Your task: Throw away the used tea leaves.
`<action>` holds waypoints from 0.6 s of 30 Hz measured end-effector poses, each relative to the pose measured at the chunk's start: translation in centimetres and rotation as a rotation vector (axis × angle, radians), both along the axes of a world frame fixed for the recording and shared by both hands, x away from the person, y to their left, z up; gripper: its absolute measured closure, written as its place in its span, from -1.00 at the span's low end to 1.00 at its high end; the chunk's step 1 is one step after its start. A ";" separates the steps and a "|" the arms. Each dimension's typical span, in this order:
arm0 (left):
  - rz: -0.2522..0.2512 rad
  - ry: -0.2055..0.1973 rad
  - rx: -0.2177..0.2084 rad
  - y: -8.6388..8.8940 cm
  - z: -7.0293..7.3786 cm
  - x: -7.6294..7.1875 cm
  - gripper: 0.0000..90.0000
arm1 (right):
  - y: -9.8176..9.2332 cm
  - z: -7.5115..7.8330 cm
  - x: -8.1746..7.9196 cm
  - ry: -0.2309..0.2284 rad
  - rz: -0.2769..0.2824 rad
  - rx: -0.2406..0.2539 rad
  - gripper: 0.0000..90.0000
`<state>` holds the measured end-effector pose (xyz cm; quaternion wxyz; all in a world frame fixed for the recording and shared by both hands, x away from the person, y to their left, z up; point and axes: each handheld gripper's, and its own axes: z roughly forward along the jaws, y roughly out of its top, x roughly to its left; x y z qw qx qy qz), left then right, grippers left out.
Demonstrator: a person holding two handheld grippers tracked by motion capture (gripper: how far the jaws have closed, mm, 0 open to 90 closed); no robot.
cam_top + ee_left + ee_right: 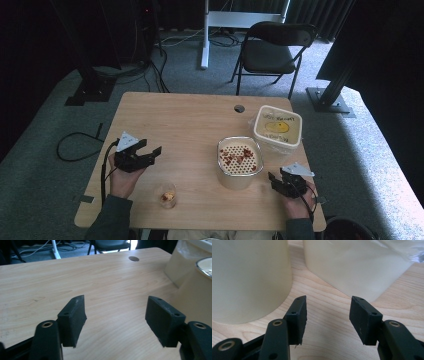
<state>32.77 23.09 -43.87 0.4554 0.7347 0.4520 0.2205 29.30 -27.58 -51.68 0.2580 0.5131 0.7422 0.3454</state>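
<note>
Pale woodgrain table (190, 125), square cream tub (240, 162), small clear cup (167, 195), left hand-held gripper (155, 152) wide and empty, right hand-held gripper (272, 179) half-open, empty

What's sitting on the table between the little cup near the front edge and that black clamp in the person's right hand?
The open tub with red bits on its filling stands roughly between the small cup and the right gripper, set slightly farther back, as the high view shows.

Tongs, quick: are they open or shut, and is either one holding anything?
Left tongs: open, holding nothing, bare table between them.
Right tongs: open, holding nothing, near the cream tubs.
</note>
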 end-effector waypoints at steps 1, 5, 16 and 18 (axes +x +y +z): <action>-0.003 0.000 -0.001 0.0 0.0 -0.3 -0.31 | 0.0 0.0 0.0 0.000 -0.001 0.002 0.04; -0.027 0.004 -0.047 0.1 -0.1 -1.8 -0.38 | 0.0 -0.2 0.0 0.008 -0.001 0.004 0.03; -0.086 0.028 -0.109 -0.6 -0.9 -5.7 -0.75 | 0.3 -0.6 0.0 0.024 0.008 -0.005 0.03; -0.101 0.022 -0.095 -1.0 -1.2 -6.5 -0.76 | 0.4 -0.6 0.0 0.022 0.009 -0.005 0.03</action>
